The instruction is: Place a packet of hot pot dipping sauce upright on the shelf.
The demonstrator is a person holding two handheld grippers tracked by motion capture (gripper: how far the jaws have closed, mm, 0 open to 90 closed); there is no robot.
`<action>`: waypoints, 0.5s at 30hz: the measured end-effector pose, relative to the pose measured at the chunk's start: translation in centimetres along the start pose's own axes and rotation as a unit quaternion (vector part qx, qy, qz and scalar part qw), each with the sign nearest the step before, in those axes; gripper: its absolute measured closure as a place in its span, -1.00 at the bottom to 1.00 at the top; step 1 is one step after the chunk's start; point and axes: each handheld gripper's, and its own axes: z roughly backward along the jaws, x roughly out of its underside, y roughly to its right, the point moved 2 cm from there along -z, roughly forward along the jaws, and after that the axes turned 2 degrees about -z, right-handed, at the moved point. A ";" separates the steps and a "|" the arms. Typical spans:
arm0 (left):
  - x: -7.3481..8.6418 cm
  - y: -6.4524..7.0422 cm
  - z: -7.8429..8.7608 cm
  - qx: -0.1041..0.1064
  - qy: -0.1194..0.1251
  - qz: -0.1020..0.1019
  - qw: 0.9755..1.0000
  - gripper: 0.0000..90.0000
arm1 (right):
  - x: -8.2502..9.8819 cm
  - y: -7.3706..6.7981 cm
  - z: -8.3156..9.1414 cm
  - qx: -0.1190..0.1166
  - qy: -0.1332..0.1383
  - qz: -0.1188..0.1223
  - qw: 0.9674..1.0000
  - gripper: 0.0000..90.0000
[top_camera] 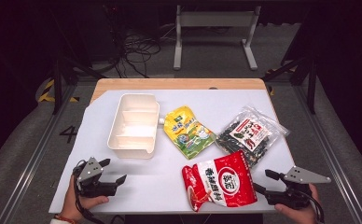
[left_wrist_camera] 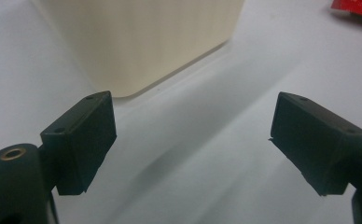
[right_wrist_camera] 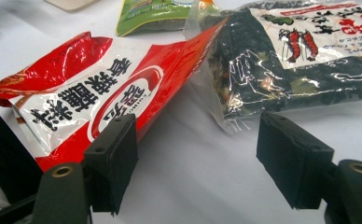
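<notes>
Three packets and one tray lie on the white tabletop (top_camera: 137, 184): a red and white packet (top_camera: 221, 183) near the front edge, a clear packet of dark dried food (top_camera: 250, 134) just behind it and overlapped by its corner, a yellow-green pouch (top_camera: 187, 131) at the middle, and a cream divided tray (top_camera: 133, 125) to its left (three compartments, all bare). The left tool (top_camera: 114, 171) hovers in front of the tray with its jaws wide apart and nothing between them. The right tool (top_camera: 264, 181) sits just beside the red and white packet, jaws wide, gripping nothing; one jaw lies close against the packet's edge.
</notes>
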 end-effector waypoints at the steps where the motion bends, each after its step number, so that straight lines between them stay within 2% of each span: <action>1: -0.1 0.2 -0.1 0.002 -0.001 -0.004 1.000 -0.67 | 0.0 0.0 0.1 -0.005 0.003 -0.007 1.000 -0.36; 3: -0.2 0.4 -0.2 0.006 -0.005 -0.005 1.000 -0.66 | -0.2 0.0 0.3 -0.007 0.010 -0.012 1.000 -0.36; 5: -0.1 0.6 -0.3 0.009 -0.007 -0.011 1.000 -0.65 | -0.4 -0.2 0.4 -0.006 0.018 -0.004 1.000 -0.36; 6: -0.1 0.6 -0.3 0.011 -0.009 -0.012 1.000 -0.64 | -0.8 -0.3 0.7 0.009 0.025 0.002 1.000 -0.36; 8: -0.1 0.7 -0.5 0.015 -0.014 -0.013 1.000 -0.64 | -1.0 -0.2 0.7 0.011 0.025 -0.001 1.000 -0.36; 9: -0.1 0.8 -0.6 0.017 -0.015 -0.009 1.000 -0.64 | -1.1 -0.1 0.7 0.016 0.023 -0.004 1.000 -0.36; 11: 0.0 0.8 -0.7 0.019 -0.022 -0.014 0.999 -0.63 | -1.2 -0.1 0.5 0.025 0.014 -0.002 1.000 -0.35; 13: 0.0 0.8 -0.7 0.015 -0.025 -0.019 0.999 -0.63 | -1.2 -0.3 0.3 0.016 0.011 -0.003 1.000 -0.36; 15: -0.2 0.9 -0.8 0.019 -0.024 -0.020 0.999 -0.64 | -1.0 -0.8 -0.2 0.009 -0.003 -0.002 1.000 -0.38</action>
